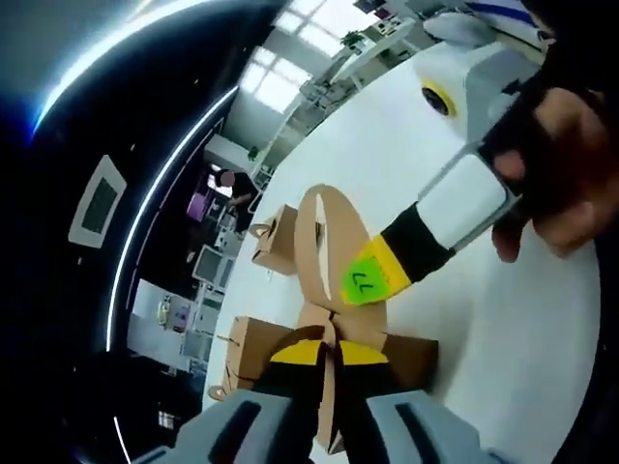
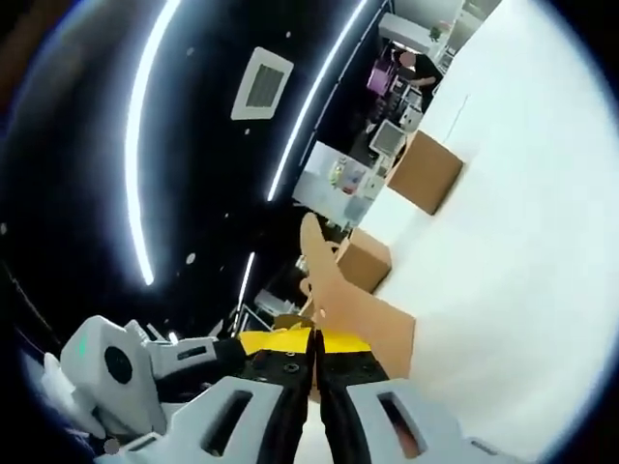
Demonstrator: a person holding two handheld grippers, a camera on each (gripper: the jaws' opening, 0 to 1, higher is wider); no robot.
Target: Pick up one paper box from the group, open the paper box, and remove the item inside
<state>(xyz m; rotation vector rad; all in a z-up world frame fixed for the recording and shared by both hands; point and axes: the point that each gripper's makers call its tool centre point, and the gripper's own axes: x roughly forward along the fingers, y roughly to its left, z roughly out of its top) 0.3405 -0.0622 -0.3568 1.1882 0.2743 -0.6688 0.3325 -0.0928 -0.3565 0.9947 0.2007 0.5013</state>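
A brown paper box (image 1: pixel 406 356) with a looped carry handle (image 1: pixel 334 227) is held up in front of the white table (image 1: pixel 387 145). My left gripper (image 1: pixel 327 354) is shut on the box's top edge, yellow tips pressed together. My right gripper (image 1: pixel 372 275), held by a hand (image 1: pixel 566 164), comes in from the right and pinches the handle strap. In the right gripper view, my right gripper (image 2: pixel 311 344) is shut on a thin brown flap of the box (image 2: pixel 343 304). The left gripper's grey body (image 2: pixel 111 377) sits at lower left. What is inside the box is hidden.
Two more brown paper boxes stand on the table, one farther (image 1: pixel 282 240) (image 2: pixel 426 172) and one nearer (image 1: pixel 253 348) (image 2: pixel 366 257). A dark ceiling with light strips, shelves and a distant person (image 1: pixel 230 188) lie beyond the table's far edge.
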